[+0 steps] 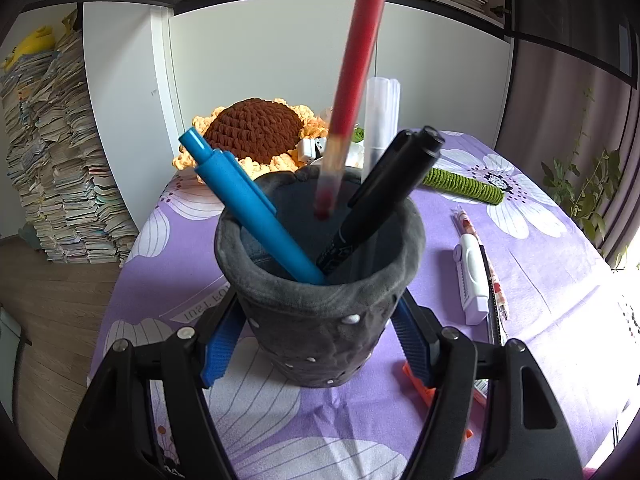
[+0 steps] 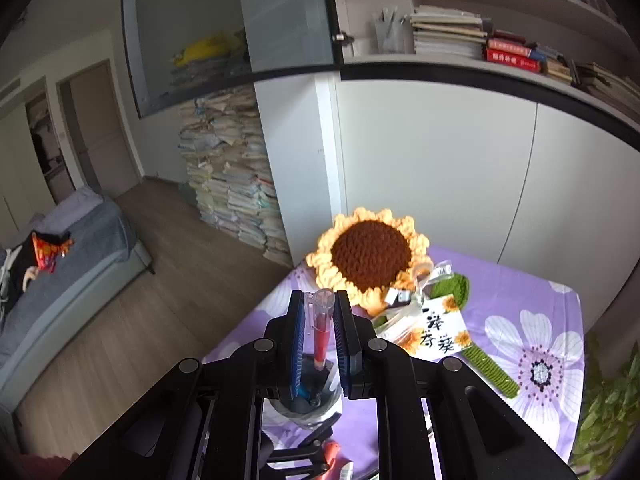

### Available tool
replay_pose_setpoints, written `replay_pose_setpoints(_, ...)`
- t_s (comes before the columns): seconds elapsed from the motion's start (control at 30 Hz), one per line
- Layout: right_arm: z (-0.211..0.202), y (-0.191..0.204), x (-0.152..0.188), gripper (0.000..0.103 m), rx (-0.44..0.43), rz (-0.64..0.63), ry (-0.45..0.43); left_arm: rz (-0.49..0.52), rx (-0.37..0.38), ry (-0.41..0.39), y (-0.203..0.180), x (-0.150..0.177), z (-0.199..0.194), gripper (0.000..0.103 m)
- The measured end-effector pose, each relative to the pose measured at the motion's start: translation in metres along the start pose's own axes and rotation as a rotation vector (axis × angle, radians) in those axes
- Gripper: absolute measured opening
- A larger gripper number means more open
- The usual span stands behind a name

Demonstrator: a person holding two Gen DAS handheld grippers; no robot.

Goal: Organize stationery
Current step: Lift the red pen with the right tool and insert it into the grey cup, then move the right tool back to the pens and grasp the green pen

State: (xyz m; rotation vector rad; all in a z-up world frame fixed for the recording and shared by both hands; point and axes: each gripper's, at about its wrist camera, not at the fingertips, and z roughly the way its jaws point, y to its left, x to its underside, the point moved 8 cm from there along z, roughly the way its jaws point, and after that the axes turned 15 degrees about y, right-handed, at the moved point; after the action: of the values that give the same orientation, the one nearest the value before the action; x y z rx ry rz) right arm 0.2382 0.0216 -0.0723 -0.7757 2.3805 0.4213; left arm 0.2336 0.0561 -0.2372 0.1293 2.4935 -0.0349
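Left wrist view: the left gripper (image 1: 320, 344) is clamping the grey pen holder (image 1: 320, 312) on the purple tabletop (image 1: 540, 280), holding a blue pen (image 1: 248, 204) and black marker (image 1: 384, 196). The right gripper (image 2: 319, 340) is pinching a red pen (image 1: 352, 80), its tip hanging inside the holder's mouth.

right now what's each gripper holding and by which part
The left gripper clamps the grey pen cup by its lower sides; the right gripper pinches the red pen near its clear top end.

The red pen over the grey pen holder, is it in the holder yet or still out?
Partly in: the red pen hangs upright with its tip just inside the pen holder rim, gripped by the right gripper.
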Motion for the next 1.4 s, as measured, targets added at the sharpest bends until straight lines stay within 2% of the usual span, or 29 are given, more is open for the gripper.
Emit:
replay_pose_setpoints(0.1,0.030,-0.002,0.011,0.015,0.023,-0.001,0.080,0.000,0.002,0.000,0.000,0.000,0.000,0.069)
replay_pose_setpoints(0.3,0.057,-0.005,0.030,0.015,-0.008,0.014,0.184,-0.003,0.006,0.001,0.000,0.000,0.001,0.069)
replay_pose_setpoints(0.43,0.036,-0.017,0.034,0.015,-0.021,0.056,0.148,-0.003,0.006,0.001,0.000,0.000,0.001,0.069)
replay_pose_setpoints(0.5,0.020,-0.030,0.036,0.015,-0.011,0.089,0.114,-0.003,0.006,0.001,0.000,0.000,0.001,0.069)
replay_pose_setpoints(0.57,0.013,-0.046,0.045,0.015,0.019,0.123,0.119,-0.003,0.006,0.001,0.000,0.000,0.001,0.069)
replay_pose_setpoints(0.63,0.017,-0.066,0.064,0.016,0.064,0.173,0.172,-0.003,0.006,0.001,0.000,0.000,0.001,0.069)
replay_pose_setpoints(0.73,0.041,-0.090,0.112,0.016,0.114,0.232,0.304,-0.002,0.005,0.001,0.000,0.000,0.001,0.069)
replay_pose_setpoints(0.87,0.071,-0.102,0.173,0.016,0.062,0.316,0.450,-0.001,0.003,0.001,0.000,0.001,0.002,0.069)
replay_pose_setpoints(0.97,0.083,-0.104,0.197,0.016,0.025,0.370,0.486,-0.001,0.003,0.001,0.000,0.001,0.001,0.069)
replay_pose_setpoints(1.07,0.086,-0.102,0.204,0.016,-0.006,0.405,0.487,-0.001,0.002,0.001,0.000,0.001,0.002,0.069)
replay_pose_setpoints(1.4,0.090,-0.073,0.201,0.016,-0.033,0.327,0.502,-0.001,0.003,0.001,0.000,0.001,0.002,0.069)
